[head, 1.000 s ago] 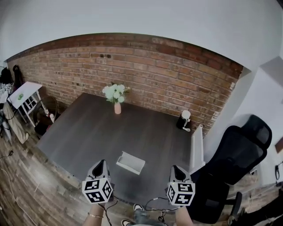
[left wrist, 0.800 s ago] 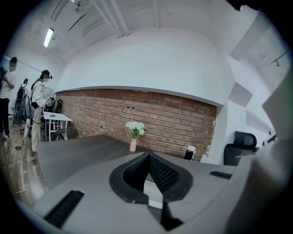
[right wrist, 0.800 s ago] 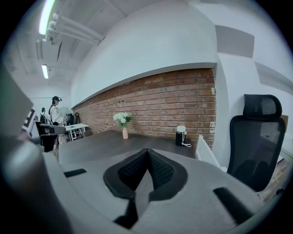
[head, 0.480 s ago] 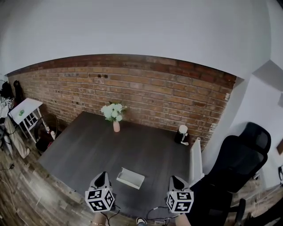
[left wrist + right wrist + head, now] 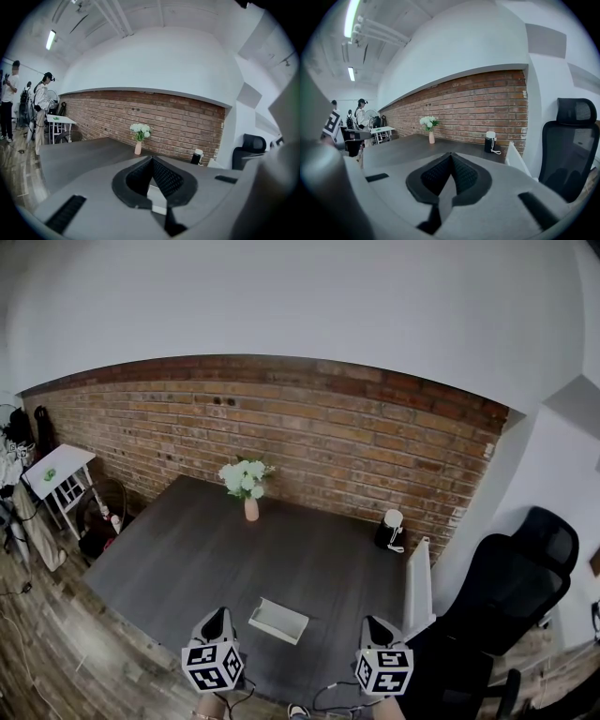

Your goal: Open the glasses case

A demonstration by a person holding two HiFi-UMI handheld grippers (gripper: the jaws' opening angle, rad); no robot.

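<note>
While both of my tools are shut and hold nothing, the white glasses case (image 5: 278, 621) lies flat on the dark tabletop (image 5: 187, 549), near its front edge. It sits between my left tool (image 5: 216, 614) and my right tool (image 5: 373, 622), a bit nearer the left one. Neither tool touches it. Through the little gap under my left tool's closed tips I can see a bit of the white case beyond.

I think the case is small and light, with a hard, smooth shell. It may slide away on the tabletop if I push on just one side, and smooth sides can slip out of a pinch. If glasses are inside, they could break, so I should be gentle.

My guess is to hold the bottom half at one short end with one tool, then lift the lid at a long edge with the other. From here the case is too small for me to see the seam or the hinge.
</note>
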